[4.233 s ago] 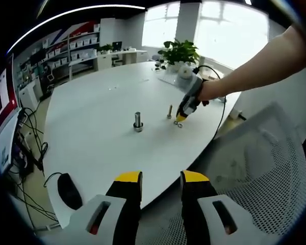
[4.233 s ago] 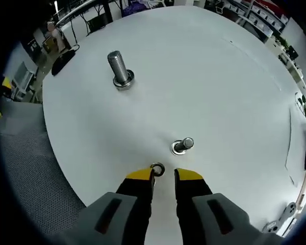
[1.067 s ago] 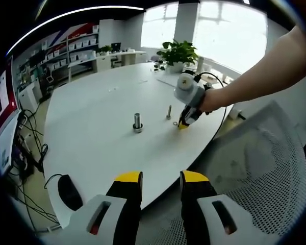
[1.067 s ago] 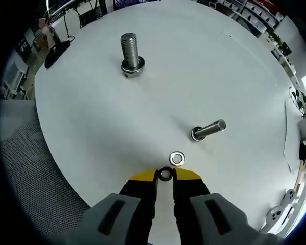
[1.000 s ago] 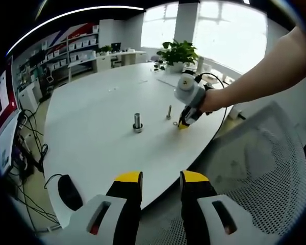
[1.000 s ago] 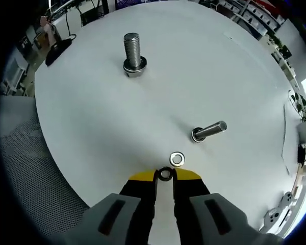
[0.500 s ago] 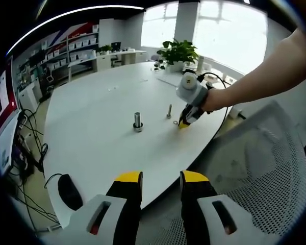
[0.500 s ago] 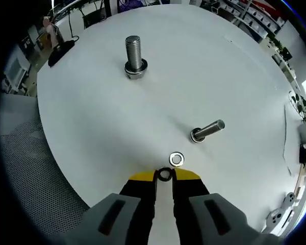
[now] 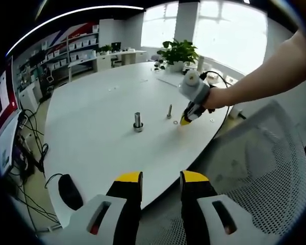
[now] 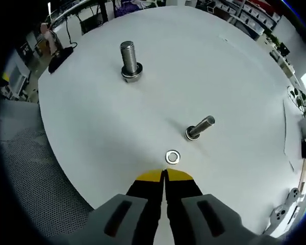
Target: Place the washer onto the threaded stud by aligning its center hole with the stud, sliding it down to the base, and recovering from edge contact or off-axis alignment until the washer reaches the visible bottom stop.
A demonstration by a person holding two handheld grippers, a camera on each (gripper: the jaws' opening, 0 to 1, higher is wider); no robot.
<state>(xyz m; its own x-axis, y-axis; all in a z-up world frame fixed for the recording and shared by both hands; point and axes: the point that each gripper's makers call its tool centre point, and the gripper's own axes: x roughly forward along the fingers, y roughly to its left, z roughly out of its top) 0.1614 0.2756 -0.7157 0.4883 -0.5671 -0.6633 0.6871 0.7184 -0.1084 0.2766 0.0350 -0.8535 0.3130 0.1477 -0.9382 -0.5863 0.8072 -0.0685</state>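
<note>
right claw (image 10: 164, 176) pinched together beside washer (image 10: 172, 156)

L gripper (image 9: 161, 179) jaws seen apart, held off the white table (image 9: 97, 127) edge. R gripper (image 9: 185, 120) tip held at tabletop, just beside thin stud (image 9: 169, 111); thick stud (image 9: 138, 121) stood further left.
</note>
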